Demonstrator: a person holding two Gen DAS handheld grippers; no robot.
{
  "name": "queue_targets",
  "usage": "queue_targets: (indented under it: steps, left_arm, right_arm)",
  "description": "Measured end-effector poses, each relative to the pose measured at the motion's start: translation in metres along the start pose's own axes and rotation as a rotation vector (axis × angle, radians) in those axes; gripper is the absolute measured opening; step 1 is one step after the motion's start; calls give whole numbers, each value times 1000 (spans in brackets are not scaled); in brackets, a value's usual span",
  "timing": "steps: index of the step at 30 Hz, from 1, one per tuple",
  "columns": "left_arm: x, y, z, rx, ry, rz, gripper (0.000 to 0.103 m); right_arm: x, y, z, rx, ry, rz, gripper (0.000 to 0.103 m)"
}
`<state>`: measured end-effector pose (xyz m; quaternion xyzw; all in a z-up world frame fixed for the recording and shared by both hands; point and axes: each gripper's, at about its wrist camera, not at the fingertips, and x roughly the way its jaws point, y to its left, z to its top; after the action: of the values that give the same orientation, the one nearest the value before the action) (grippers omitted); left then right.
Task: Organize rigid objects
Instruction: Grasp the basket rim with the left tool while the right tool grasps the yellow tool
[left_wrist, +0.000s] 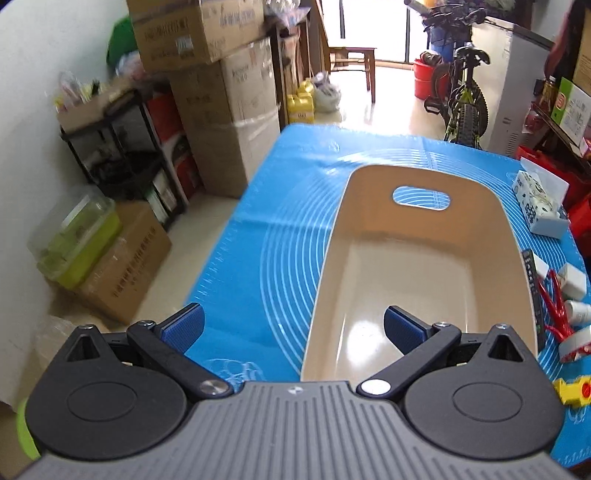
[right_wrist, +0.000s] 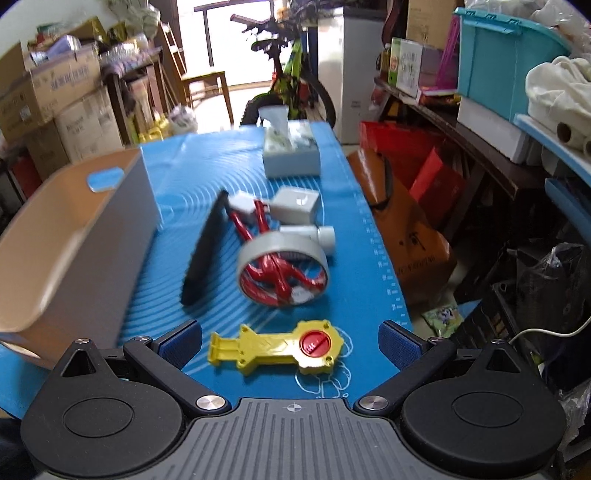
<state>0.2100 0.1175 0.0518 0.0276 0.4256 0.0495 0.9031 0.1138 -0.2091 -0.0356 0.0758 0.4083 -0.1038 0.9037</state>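
A beige bin (left_wrist: 417, 266) with a handle slot stands empty on the blue mat (left_wrist: 280, 229); in the right wrist view the bin (right_wrist: 74, 236) is at the left. My left gripper (left_wrist: 293, 328) is open over the bin's near left rim. My right gripper (right_wrist: 290, 341) is open, and a yellow toy key with a red disc (right_wrist: 280, 347) lies between its fingers on the mat. Beyond it lie a grey tape roll (right_wrist: 282, 271), a red figure (right_wrist: 273, 275) lying through it, a black remote (right_wrist: 205, 247), a white adapter (right_wrist: 295, 205) and a white bottle (right_wrist: 314, 238).
A tissue box (right_wrist: 291, 151) stands at the mat's far end. The table's right edge (right_wrist: 384, 258) drops to bags and crates. Cardboard boxes (left_wrist: 221, 110) and a black shelf (left_wrist: 125, 155) line the left wall. A bicycle (left_wrist: 461, 96) stands beyond the table.
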Motion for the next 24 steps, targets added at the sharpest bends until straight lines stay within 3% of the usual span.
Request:
queue_targets:
  steps: [2,3,4,11,18,24]
  left_arm:
    - [14,4,2,-15,31,-18,98]
    - [21,5,3,-17,48,-25,84]
    - [28,7,4,-19,75,-30,80]
    - [57,14,4,11,130,-52,72]
    - [75,15,-1,50,185,-88,53]
    - [77,9,-1,65,193,-125,34]
  right_arm:
    - [11,3,-2,-8,28,-8,101]
    - [16,4,-3,-9,37,-16,101]
    - [20,4,-4,-5,44,-25,100]
    - [51,4,-8,47,116,3,100]
    - [66,21,-4,-12,121,-53,101]
    - [60,3,2,18,115,-71,101]
